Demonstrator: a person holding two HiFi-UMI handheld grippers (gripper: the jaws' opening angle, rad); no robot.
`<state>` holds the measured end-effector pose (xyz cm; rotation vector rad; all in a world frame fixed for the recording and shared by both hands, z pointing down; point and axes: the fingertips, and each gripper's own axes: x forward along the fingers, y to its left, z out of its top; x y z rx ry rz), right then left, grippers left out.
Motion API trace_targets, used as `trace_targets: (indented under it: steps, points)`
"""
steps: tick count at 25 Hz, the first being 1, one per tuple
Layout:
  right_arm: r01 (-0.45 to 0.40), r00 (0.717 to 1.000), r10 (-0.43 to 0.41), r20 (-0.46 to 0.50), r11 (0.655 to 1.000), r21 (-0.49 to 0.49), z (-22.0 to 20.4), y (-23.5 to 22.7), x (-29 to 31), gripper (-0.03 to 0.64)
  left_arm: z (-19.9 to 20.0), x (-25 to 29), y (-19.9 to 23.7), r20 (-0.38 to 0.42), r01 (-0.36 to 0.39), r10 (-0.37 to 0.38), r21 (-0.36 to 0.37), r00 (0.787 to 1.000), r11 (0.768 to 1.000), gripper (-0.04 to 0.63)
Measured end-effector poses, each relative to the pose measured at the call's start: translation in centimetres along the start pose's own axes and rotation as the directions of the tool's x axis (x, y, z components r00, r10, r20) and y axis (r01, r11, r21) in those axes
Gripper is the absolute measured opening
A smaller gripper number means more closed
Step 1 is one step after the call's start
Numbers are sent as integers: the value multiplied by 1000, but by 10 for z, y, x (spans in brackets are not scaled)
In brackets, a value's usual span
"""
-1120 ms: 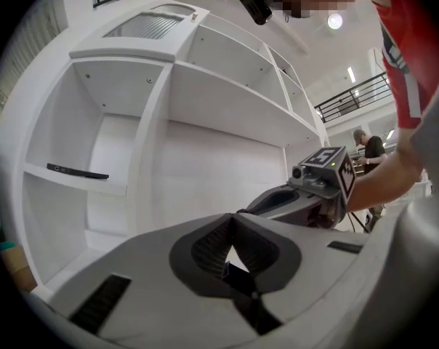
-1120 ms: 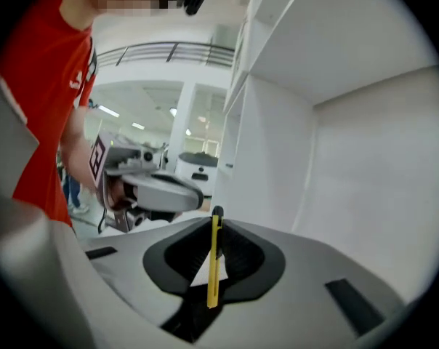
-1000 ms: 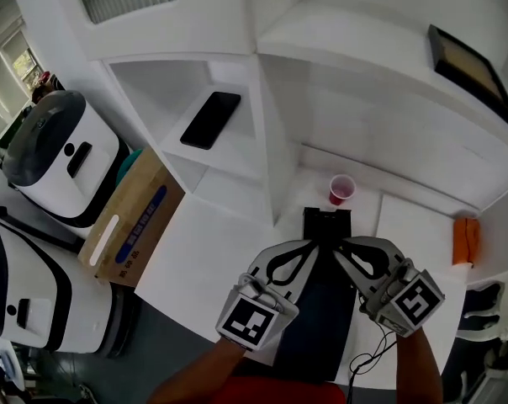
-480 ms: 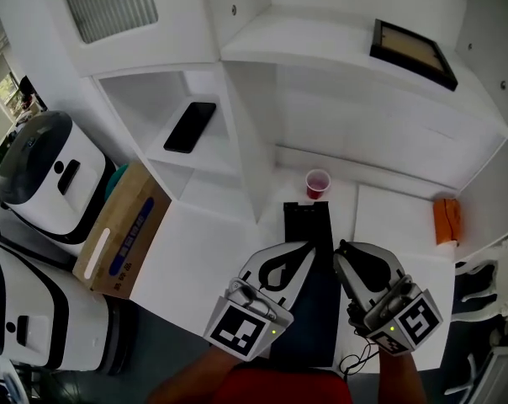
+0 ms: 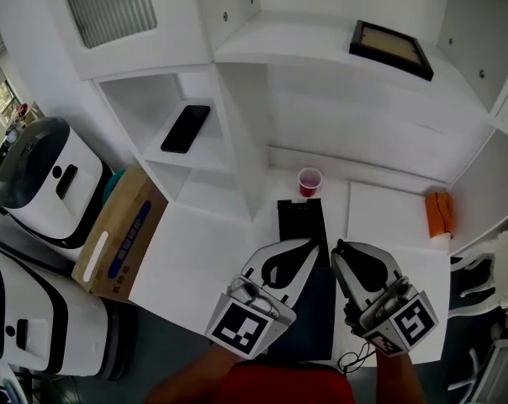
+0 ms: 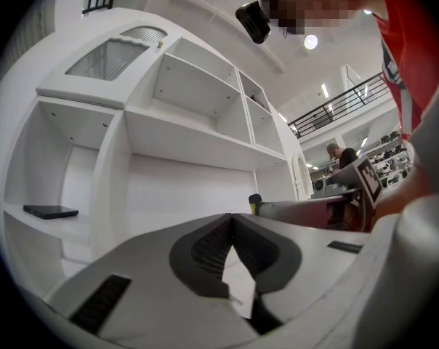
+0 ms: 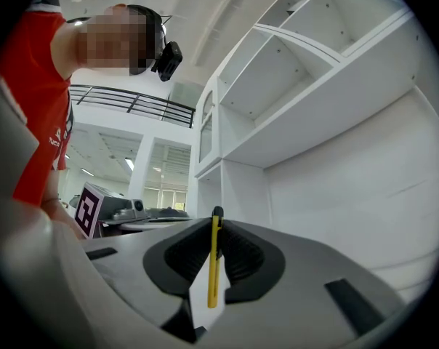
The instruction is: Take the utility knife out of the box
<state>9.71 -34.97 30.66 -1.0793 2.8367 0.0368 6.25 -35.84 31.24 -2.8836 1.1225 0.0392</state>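
A long black box (image 5: pixel 300 219) lies open on the white table (image 5: pixel 203 242), and both grippers hover side by side over its near half. My right gripper (image 7: pixel 215 227) is shut on a slim yellow utility knife (image 7: pixel 214 264), which stands upright between the pads with its black tip poking past them. In the head view the right gripper (image 5: pixel 339 251) hides the knife. My left gripper (image 6: pixel 232 220) is shut with nothing in it, its tips touching. It sits just left of the right one (image 5: pixel 309 247). The left gripper view shows the knife's tip (image 6: pixel 255 202) at the right.
A red cup (image 5: pixel 309 180) stands beyond the box's far end. An orange object (image 5: pixel 437 213) lies at the table's right edge. White shelves hold a black phone (image 5: pixel 186 128) and a framed picture (image 5: pixel 390 47). A cardboard box (image 5: pixel 119 234) and white appliances (image 5: pixel 44 175) stand at the left.
Both grippers have risen together above the black box and drawn slightly nearer to me. Their jaws look the same. The head view has swung, so the shelves sit farther off.
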Motion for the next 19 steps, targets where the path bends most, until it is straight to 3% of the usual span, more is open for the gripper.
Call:
trace_targets:
  steps: [19]
  points:
    - [-16,1000,16,9,1000,1,6,6,-5,61,4,1,-6,6,8,-8,8,1000,1000,25]
